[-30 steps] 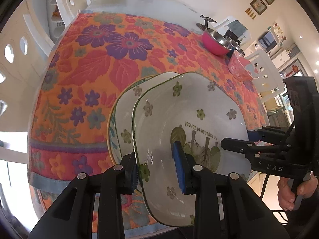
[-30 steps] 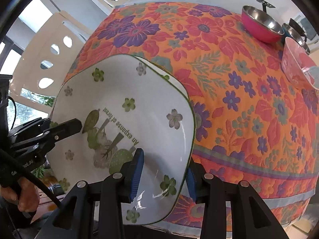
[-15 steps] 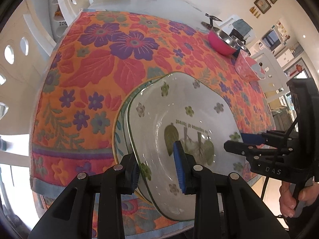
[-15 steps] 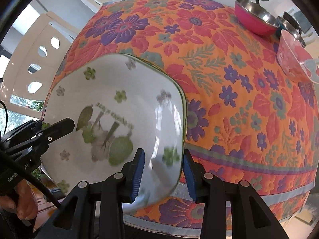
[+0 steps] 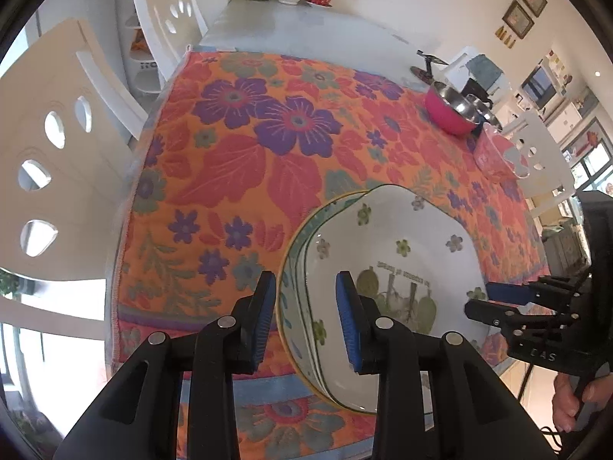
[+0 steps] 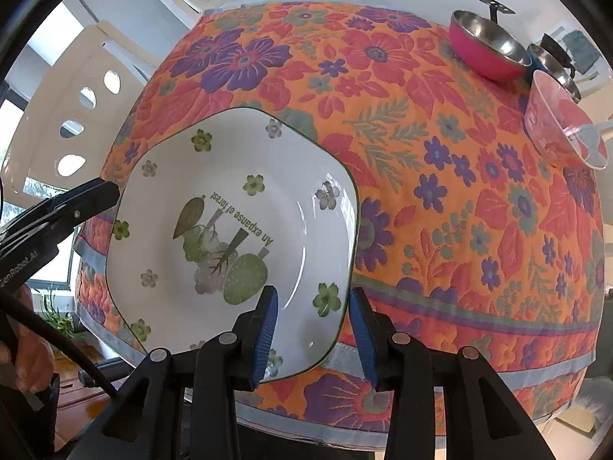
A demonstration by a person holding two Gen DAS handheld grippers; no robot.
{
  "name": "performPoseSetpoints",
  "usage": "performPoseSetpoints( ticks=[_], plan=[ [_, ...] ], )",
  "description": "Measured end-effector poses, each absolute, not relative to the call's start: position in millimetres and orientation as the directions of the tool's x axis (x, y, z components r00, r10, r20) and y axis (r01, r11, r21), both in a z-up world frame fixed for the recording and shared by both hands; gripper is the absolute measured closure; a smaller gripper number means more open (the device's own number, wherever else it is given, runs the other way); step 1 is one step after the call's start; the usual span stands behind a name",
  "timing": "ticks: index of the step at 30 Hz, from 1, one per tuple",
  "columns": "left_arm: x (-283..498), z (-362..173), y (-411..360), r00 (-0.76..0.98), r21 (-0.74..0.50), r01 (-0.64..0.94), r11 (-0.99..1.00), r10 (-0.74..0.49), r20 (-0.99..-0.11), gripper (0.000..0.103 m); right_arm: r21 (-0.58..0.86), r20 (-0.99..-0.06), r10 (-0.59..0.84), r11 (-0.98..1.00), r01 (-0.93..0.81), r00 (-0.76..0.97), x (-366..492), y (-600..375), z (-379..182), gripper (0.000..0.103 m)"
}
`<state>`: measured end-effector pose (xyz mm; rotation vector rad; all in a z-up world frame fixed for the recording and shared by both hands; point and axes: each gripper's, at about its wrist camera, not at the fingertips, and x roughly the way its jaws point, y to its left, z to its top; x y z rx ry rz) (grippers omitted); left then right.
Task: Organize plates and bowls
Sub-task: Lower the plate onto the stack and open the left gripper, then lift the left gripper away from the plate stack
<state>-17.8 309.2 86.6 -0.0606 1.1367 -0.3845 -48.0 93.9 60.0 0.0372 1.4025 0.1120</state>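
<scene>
Two stacked dishes near the table edge: white flower-print bowl sits on a plate whose rim shows just past the bowl's left side. Floral tablecloth underneath.

Beyond the jaws, far right corner: pink bowl with steel inside, a second steel bowl just behind it, then a clear pink bowl nearest. All well apart from the stack. White chairs to the left of the table. Nothing sits between the jaws and the stack.

Left gripper: jaws parted, straddling the left rim of the stack; right finger sits over the bowl's inside, left finger outside over the cloth. Gap visible on both sides, not clamping.

Right gripper: jaws parted, astride the bowl's right rim, left finger over the inside, right finger outside over the cloth. Cannot tell if either pad touches.
</scene>
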Motion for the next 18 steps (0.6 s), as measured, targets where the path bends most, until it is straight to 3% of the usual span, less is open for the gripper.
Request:
performPoseSetpoints(
  ticks=[18],
  plan=[
    [-17.8,106.7,295.6,0.394,-0.227,0.302,0.926,-0.338,-0.855,0.073,0.023,-0.977,0.036,0.998,-0.063,0.210,-54.7,88.5,77.0,0.065]
  ],
)
